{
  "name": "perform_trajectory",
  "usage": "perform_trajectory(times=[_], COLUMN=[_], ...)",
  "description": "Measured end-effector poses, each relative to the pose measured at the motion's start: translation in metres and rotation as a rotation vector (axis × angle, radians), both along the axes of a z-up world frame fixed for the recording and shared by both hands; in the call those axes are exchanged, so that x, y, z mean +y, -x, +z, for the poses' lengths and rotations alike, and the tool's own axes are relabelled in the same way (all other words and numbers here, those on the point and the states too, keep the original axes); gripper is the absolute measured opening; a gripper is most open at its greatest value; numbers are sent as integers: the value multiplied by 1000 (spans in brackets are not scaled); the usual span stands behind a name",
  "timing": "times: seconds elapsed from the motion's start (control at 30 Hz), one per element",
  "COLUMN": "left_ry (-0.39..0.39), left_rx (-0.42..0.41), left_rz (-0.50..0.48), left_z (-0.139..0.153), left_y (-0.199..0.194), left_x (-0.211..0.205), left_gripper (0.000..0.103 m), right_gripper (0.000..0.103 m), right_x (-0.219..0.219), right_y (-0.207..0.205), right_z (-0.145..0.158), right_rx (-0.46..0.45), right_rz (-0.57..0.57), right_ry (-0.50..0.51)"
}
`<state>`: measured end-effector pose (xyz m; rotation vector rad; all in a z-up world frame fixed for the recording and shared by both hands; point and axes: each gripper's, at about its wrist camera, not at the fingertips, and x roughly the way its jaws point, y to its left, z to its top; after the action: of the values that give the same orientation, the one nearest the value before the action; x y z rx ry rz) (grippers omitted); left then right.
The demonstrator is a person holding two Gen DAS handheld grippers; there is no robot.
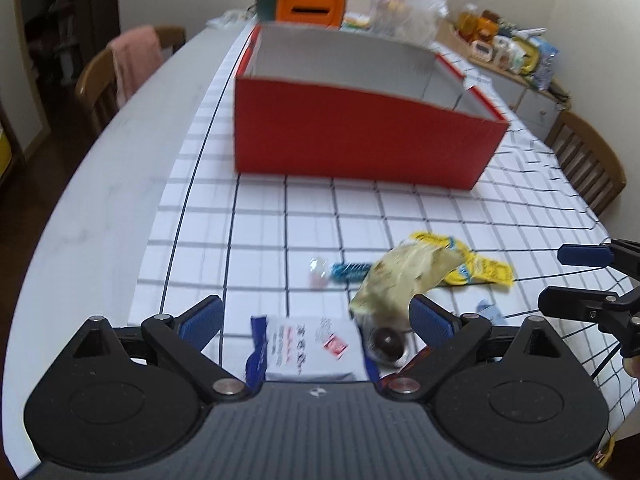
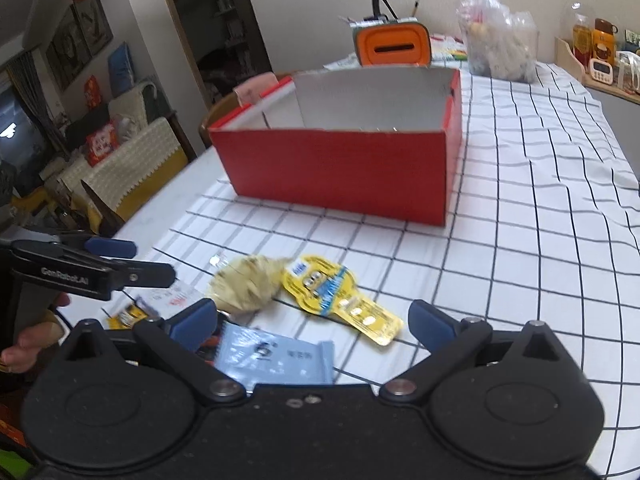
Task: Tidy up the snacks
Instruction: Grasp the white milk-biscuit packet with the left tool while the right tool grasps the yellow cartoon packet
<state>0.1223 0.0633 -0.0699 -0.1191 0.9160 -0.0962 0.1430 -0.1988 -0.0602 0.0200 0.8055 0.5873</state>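
An open red box point(image 1: 360, 132) with a white inside stands on the checked tablecloth; it also shows in the right wrist view point(image 2: 340, 168). Snacks lie in front of it: a pale crumpled bag point(image 1: 404, 276) point(image 2: 244, 284), a yellow packet point(image 1: 480, 266) point(image 2: 340, 292), a blue-twisted candy point(image 1: 340, 270), a white-and-blue packet point(image 1: 308, 344), a dark round chocolate point(image 1: 386, 340) and a light blue packet point(image 2: 276, 356). My left gripper point(image 1: 316, 316) is open over the white packet. My right gripper point(image 2: 312, 320) is open over the light blue packet.
An orange-and-green container point(image 1: 308, 2), a clear plastic bag point(image 1: 404, 4) and a shelf of jars point(image 1: 504, 40) stand behind the box. Wooden chairs point(image 1: 588, 160) flank the table. The other gripper shows in each view's edge point(image 1: 592, 280) point(image 2: 92, 264).
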Motion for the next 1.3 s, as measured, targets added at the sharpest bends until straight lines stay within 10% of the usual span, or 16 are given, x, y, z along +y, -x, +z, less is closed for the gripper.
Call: perform_trajectory(times=[0.97, 1.3], left_ry=[-37, -27], left_rx=[177, 151], left_rz=[-6, -14], left_z=[-33, -28], left_y=[-9, -7], left_x=[-7, -1], left_gripper=[98, 71], right_gripper=[76, 53], right_x=[52, 61], right_y=[-53, -43], right_z=[-50, -49], right_rx=[4, -60], right_rz=[134, 147], right_ry=[234, 269])
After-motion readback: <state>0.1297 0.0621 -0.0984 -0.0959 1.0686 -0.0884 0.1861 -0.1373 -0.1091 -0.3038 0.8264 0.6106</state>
